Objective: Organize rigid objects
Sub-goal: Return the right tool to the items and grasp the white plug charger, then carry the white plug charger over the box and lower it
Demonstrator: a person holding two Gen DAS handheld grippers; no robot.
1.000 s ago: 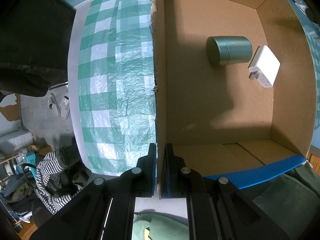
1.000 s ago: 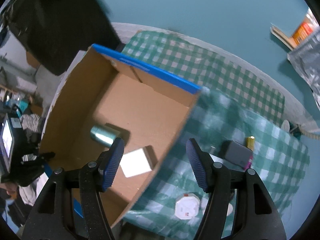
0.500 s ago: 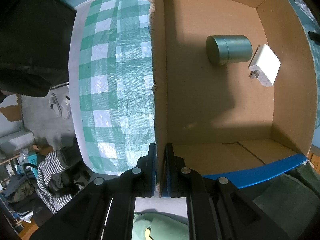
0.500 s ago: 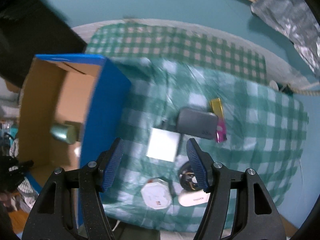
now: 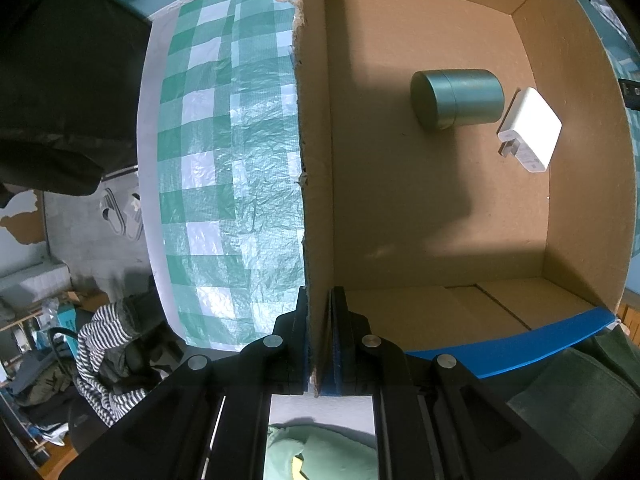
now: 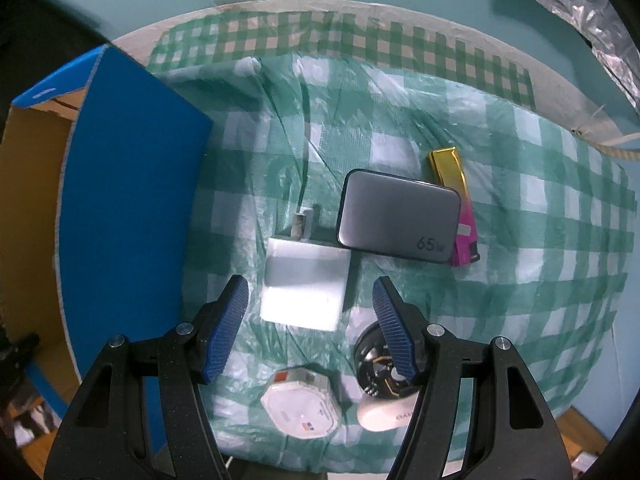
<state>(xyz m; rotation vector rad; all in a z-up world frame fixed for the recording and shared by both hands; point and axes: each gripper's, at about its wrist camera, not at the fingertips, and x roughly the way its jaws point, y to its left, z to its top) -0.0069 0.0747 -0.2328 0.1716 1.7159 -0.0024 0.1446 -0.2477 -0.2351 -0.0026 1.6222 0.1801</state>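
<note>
My left gripper (image 5: 319, 312) is shut on the left wall of a blue-sided cardboard box (image 5: 316, 160). Inside the box lie a green metal canister (image 5: 456, 98) and a white plug charger (image 5: 530, 136). My right gripper (image 6: 310, 300) is open and empty, hovering over a white square charger (image 6: 304, 284) on the green checked tablecloth (image 6: 520, 240). Beside it lie a grey 65W power block (image 6: 398, 216), a gold and pink bar (image 6: 456, 204), a white octagonal box (image 6: 300, 406), a black round part (image 6: 380, 364) and a white oval case (image 6: 384, 412).
The box's blue outer wall (image 6: 128, 184) stands left of the right gripper. Checked cloth (image 5: 224, 160) lies left of the box in the left wrist view. Clothes and shoes (image 5: 120, 216) lie on the floor below. Crinkled foil (image 6: 580, 8) is at the far right.
My right gripper has swung from above the box over to the loose items on the cloth, ending above the white square charger. The left gripper has held still on the box wall.
</note>
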